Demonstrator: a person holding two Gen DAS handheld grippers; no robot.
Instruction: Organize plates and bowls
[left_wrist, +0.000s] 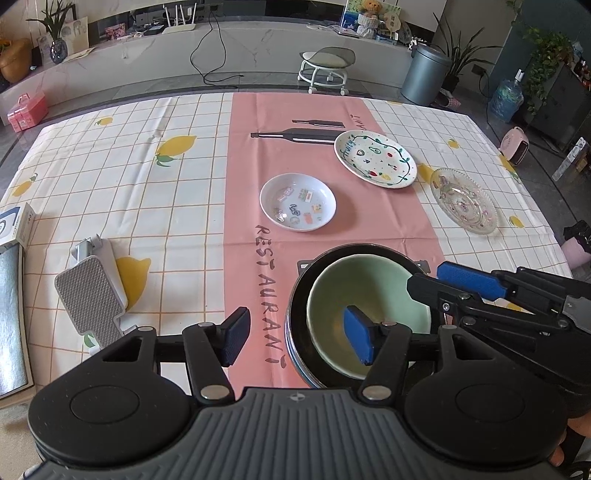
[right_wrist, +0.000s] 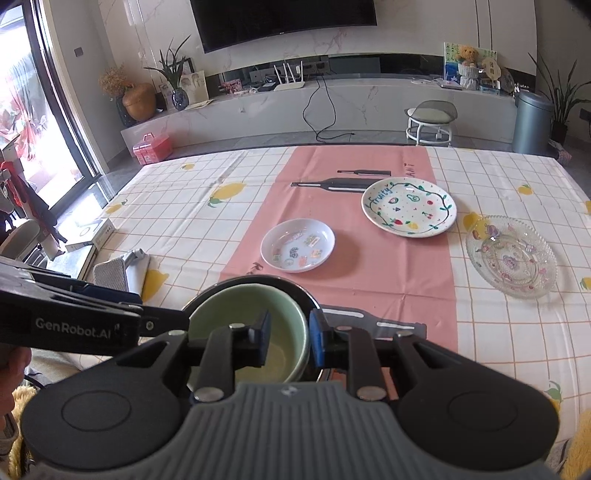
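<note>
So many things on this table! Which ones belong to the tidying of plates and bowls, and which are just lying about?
Part of the job:
green bowl
black bowl under it
sticker plate
fruit plate
glass plate

Just lying about:
grey paddle
white box
tablecloth

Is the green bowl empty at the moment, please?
Empty: the green bowl shows only its bare glazed inside, nested in the black bowl.
</note>
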